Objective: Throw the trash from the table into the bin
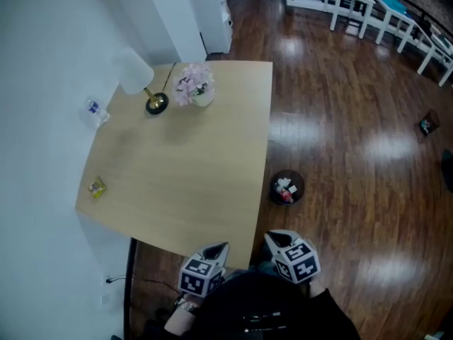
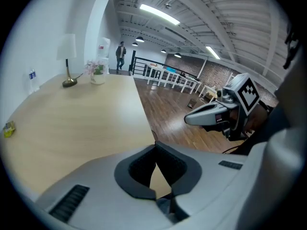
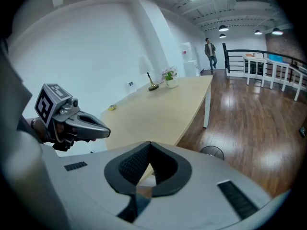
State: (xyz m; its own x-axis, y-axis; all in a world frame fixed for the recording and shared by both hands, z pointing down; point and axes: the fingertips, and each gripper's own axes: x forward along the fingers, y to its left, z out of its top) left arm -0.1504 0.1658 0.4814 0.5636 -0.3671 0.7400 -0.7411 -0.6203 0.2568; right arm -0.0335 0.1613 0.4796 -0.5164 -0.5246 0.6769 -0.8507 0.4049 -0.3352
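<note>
Both tools are held low by the bench's near edge, close to the person's body. The left tool (image 1: pixel 219 248) has its tip over the near edge of the bench (image 1: pixel 184 176), and its jaws are pressed together with nothing between them (image 2: pixel 154 145). The right tool (image 1: pixel 273 238) sits just off the bench's near right corner, above the floor (image 1: pixel 354 154). Its jaws also meet at the tips and hold nothing (image 3: pixel 149 143).

A small yellow wrapper (image 1: pixel 97 187) lies alone near the bench's near left corner, well apart from both tools. It shows at the left edge of the left gripper view (image 2: pixel 8 128).

A round dark bin (image 1: pixel 286 188) stands on the floor just to the right of the bench, near the right tool, with a few white and red bits inside.

At the far end of the bench are a lamp (image 1: pixel 138 76) and a pot of pink flowers (image 1: pixel 195 85). A plastic bottle (image 1: pixel 95 110) stands at the far left edge by the wall.
</note>
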